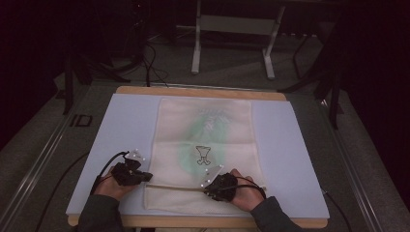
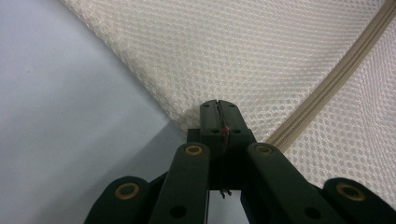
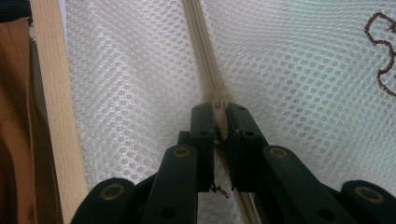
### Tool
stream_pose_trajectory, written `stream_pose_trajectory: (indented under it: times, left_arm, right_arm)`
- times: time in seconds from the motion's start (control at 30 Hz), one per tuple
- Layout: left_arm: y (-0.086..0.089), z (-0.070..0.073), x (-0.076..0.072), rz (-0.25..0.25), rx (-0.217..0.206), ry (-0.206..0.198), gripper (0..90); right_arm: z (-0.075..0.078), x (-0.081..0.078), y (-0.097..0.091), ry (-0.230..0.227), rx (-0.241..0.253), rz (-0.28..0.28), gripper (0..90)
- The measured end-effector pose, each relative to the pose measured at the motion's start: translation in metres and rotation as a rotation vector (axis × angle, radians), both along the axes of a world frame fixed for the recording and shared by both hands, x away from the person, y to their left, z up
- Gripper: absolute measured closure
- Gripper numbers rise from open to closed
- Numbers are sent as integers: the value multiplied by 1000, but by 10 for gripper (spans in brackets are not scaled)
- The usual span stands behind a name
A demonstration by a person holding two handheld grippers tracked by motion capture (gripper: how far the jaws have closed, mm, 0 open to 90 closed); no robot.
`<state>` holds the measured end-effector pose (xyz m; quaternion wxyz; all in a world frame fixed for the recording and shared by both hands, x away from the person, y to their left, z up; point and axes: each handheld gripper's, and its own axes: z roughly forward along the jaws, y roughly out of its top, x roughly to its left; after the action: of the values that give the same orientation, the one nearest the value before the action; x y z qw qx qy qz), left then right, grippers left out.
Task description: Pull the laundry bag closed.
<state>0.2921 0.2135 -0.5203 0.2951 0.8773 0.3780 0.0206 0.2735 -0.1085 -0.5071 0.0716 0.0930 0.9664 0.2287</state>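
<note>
A cream mesh bag (image 1: 205, 111) lies flat on the pale mat (image 1: 121, 130), with something green (image 1: 212, 128) and a brown drawing (image 1: 203, 155) showing through it. Its zipper (image 1: 174, 186) runs across the near end. My left gripper (image 1: 145, 177) is at the bag's left edge, jaws shut on the mesh (image 2: 261, 56) beside the zipper's (image 2: 336, 77) end; left gripper (image 2: 218, 107). My right gripper (image 1: 208, 189) sits mid-zipper, shut on the zipper pull (image 3: 218, 103); right gripper (image 3: 219, 112), with the zipper (image 3: 201, 46) running ahead.
The mat covers a wooden table whose edge (image 1: 203, 222) shows at the front and the back. Beyond it stands a grey frame with two legs (image 1: 196, 53) on a dark floor. Cables trail from both grippers (image 1: 104, 169).
</note>
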Motion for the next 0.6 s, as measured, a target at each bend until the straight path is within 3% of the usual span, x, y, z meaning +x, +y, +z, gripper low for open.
stream_pose_trajectory:
  times: [0.6]
  left_arm:
    - [0, 0, 0, -1, -4, 2, 898]
  right_arm:
    - [0, -1, -7, 5, -3, -12, 824]
